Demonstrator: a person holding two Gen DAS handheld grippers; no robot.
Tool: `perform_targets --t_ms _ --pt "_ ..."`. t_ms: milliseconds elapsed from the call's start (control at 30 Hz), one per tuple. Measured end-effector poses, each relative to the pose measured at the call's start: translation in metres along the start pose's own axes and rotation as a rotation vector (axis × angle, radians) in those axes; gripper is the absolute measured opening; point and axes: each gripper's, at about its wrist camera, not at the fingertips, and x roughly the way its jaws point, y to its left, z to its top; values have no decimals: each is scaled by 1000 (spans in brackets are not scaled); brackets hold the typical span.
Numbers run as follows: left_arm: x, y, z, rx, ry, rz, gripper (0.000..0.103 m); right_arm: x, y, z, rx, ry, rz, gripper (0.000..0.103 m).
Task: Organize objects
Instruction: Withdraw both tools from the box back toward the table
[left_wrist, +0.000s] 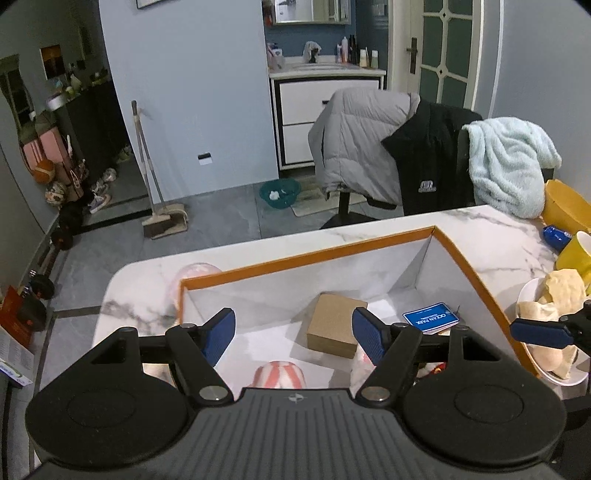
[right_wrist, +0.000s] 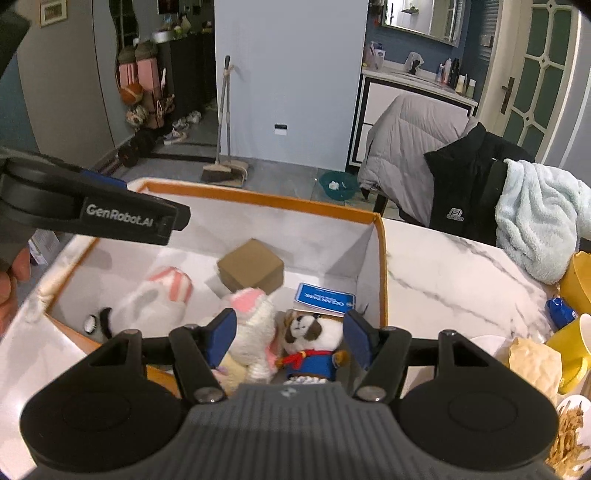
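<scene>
Hovering over the orange-rimmed box, both tools carry nothing, so the step in hand appears to be choosing the next item. Left gripper: jaws apart, empty, above the box floor. Inside, left to right, lie a pink-striped plush, a brown carton, a white bunny, a dog toy and a blue card. Right gripper: jaws apart, straddling the bunny and dog without clamping. The dog's long axis runs toward the camera, head pointing into the box. The next move probably calls for reaching to the table clutter at right.
</scene>
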Motion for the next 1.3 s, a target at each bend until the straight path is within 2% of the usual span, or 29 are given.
perform_targets --t_ms 267,533,800,933,1100,1267,1300 --pt "-34 9 -10 10 -33 9 84 -33 10 1 27 -56 26 66" --pt "-56 13 -20 10 -53 1 84 -59 22 -8 -4 -88 28 66" --pt "-75 6 -55 20 -85 -78 86 -83 24 -26 13 -153 67 67" --pt "-84 9 -72 -23 -95 -135 87 -92 23 -35 10 -163 62 67" --pt "-91 19 -94 -129 -98 -189 87 -105 18 -43 23 -203 57 69" --pt "-101 22 -116 -166 -129 -198 87 -121 9 -54 47 -260 64 76" --pt "-102 21 -120 -163 -136 -189 87 -123 6 -57 55 -267 68 80"
